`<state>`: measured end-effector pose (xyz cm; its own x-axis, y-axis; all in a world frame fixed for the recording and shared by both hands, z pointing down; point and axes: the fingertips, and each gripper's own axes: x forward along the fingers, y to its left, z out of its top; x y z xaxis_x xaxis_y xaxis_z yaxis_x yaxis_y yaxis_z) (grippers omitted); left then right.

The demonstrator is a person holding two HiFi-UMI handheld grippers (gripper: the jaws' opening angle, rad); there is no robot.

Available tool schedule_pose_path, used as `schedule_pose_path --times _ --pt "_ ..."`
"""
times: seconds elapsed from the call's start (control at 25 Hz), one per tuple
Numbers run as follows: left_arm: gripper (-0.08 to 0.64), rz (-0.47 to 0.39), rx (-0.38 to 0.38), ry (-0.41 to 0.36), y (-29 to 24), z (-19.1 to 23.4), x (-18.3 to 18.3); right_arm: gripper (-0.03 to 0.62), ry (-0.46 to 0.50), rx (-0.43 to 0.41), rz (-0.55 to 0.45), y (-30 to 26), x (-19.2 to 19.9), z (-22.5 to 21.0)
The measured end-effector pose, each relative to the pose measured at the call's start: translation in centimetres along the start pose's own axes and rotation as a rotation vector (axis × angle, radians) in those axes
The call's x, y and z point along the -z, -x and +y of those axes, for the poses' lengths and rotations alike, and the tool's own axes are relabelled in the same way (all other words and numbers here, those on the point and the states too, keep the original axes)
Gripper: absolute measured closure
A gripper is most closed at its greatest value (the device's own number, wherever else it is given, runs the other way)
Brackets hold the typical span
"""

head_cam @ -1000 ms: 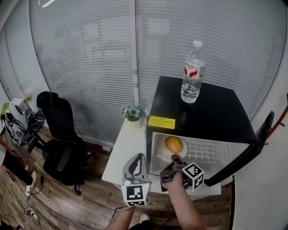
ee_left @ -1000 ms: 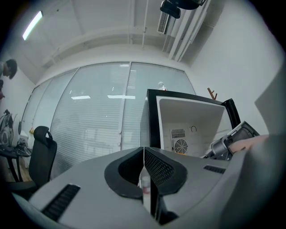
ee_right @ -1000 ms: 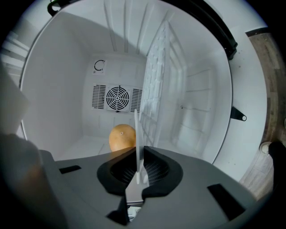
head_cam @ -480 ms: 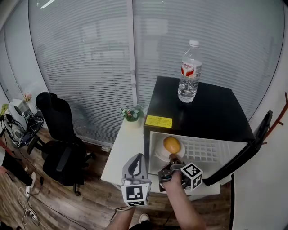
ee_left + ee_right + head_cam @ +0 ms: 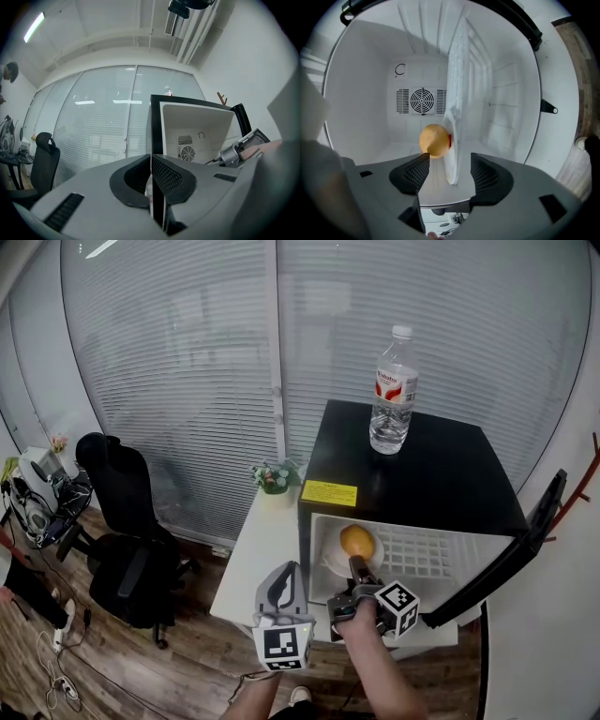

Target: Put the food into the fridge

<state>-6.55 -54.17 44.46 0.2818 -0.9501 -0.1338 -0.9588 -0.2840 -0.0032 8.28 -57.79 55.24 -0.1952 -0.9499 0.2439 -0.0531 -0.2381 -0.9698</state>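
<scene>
An orange [image 5: 357,540] lies on a white plate [image 5: 336,562] on the wire shelf of the open black mini fridge [image 5: 412,474]. My right gripper [image 5: 357,569] reaches into the fridge mouth. Its jaws have just been opening and now stand open, with the plate's rim between them and untouched. In the right gripper view the orange [image 5: 434,140] sits just past the right gripper [image 5: 449,171], on the plate [image 5: 452,154], which shows edge-on. My left gripper [image 5: 287,570] hangs shut and empty in front of the fridge; in its own view the left gripper [image 5: 151,176] points at the fridge [image 5: 197,126].
A water bottle [image 5: 394,390] stands on the fridge top. The fridge door [image 5: 530,535] hangs open at the right. A small white table [image 5: 255,559] with a potted plant [image 5: 274,476] is left of the fridge. A black office chair [image 5: 122,521] is further left.
The right gripper has let go of the plate and its jaws have opened. Plate and orange rest on the shelf. The left gripper has stayed where it was.
</scene>
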Motion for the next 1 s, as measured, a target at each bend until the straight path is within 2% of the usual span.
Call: schedule_pose_path --times 0.24,0.56,0.8,1.0 --pt "0.528 0.002 -0.006 0.001 0.2 0.1 0.0 0.327 0.013 -0.007 0.001 0.4 -0.1 -0.5" --pt "0.528 0.003 0.007 0.003 0.9 -0.9 -0.3 0.327 0.136 -0.076 -0.005 2.4 -0.6 1.0" --pt "0.528 0.002 0.035 0.012 1.5 -3.2 -1.0 0.328 0.383 -0.155 -0.062 5.4 -2.6 3.3" --pt "0.528 -0.003 0.066 0.019 2.1 -5.7 -1.9 0.367 0.631 -0.239 -0.117 8.4 -3.8 6.0"
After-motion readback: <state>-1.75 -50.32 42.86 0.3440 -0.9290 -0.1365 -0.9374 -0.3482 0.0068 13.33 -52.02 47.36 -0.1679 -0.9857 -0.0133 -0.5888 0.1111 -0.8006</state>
